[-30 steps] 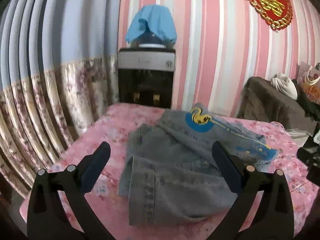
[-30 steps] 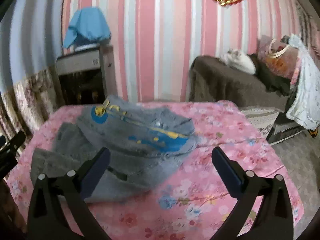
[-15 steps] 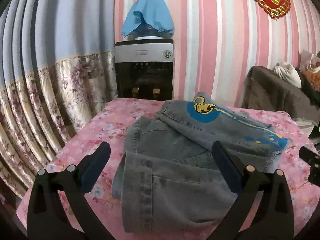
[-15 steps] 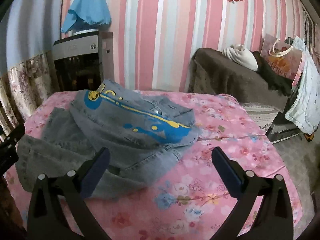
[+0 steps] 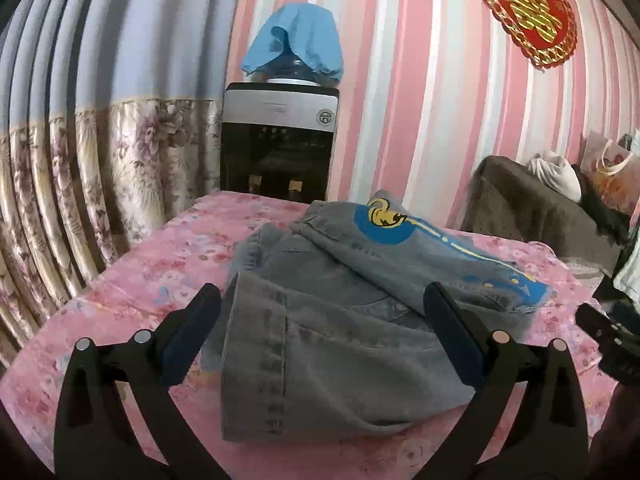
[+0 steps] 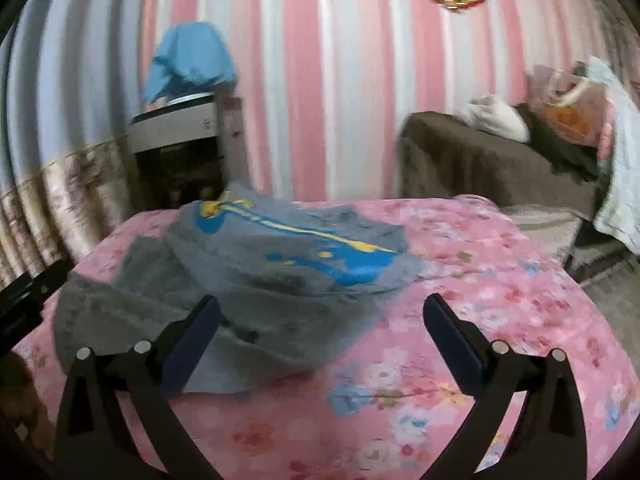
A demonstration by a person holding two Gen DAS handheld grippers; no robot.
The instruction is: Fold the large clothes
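Note:
A grey denim garment (image 5: 332,328) with a blue and yellow print lies folded in layers on the pink floral table (image 5: 160,272). My left gripper (image 5: 320,304) hangs open just above its near hem, nothing between the fingers. In the right wrist view the same denim garment (image 6: 248,280) lies left of centre, blurred. My right gripper (image 6: 320,312) is open over the garment's right edge and the pink cloth, holding nothing. The right gripper's body (image 5: 612,340) shows at the right edge of the left wrist view.
A water dispenser (image 5: 280,140) with a blue cloth cover (image 5: 296,40) stands behind the table's far edge. A floral curtain (image 5: 80,184) hangs at left. A brown covered bench (image 6: 488,168) with bags and clothes sits at the right.
Both grippers have come closer to the table and the garment, which now looks larger. The right wrist view has swung and is blurred by motion. The garment's folds look unchanged.

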